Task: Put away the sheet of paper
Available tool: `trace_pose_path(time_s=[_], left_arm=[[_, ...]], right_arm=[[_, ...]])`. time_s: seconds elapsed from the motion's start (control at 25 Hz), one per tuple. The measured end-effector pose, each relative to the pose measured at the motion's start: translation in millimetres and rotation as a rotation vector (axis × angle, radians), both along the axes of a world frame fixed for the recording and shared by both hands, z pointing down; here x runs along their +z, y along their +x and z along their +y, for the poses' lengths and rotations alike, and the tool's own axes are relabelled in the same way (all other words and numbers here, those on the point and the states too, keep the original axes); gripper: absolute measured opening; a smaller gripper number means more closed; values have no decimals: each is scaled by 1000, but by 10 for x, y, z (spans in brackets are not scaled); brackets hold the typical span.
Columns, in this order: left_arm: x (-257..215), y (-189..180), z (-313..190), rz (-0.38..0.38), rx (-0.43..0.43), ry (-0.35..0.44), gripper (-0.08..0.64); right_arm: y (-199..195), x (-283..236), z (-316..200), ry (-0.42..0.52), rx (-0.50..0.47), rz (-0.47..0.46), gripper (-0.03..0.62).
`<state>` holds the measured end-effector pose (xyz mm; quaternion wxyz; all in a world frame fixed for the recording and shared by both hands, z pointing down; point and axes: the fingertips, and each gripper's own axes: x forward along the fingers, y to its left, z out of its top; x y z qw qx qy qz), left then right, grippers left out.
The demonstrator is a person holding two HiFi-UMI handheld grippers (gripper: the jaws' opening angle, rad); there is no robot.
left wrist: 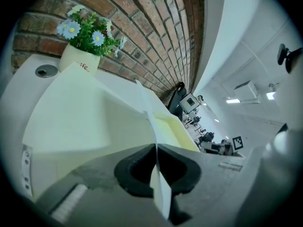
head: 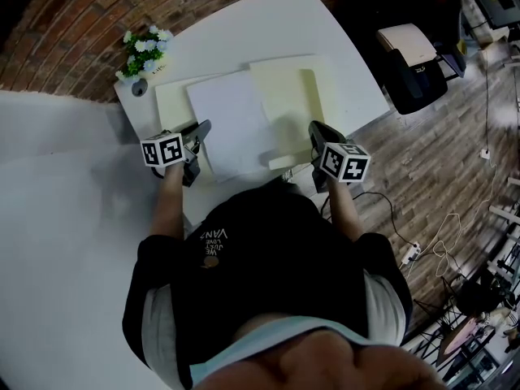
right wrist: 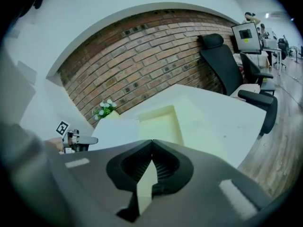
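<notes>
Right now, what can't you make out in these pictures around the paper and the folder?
Left gripper view: print on the flower pot is partly covered by a corner of the folder.
Right gripper view: the right claw is shut on a pale strip; the claw's body hides whether it belongs to the folder or the sheet of paper.
Head view: the person's head hides the near edge of the table.

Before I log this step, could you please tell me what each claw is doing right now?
Left claw: closed on the sheet of paper.
Right claw: closed on the folder.
</notes>
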<state>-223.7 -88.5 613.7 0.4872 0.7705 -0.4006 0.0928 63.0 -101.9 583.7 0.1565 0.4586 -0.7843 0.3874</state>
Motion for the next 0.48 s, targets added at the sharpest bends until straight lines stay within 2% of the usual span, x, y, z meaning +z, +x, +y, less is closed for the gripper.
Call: trace_pose_path(time_s=[0.24, 0.48], left_arm=[[9, 68, 35, 17, -12, -3, 0], [5, 130, 55, 11, -23, -11, 0]], right_arm=[[423, 38, -126, 28, 70, 94, -2], [654, 140, -178, 18, 86, 144, -2]])
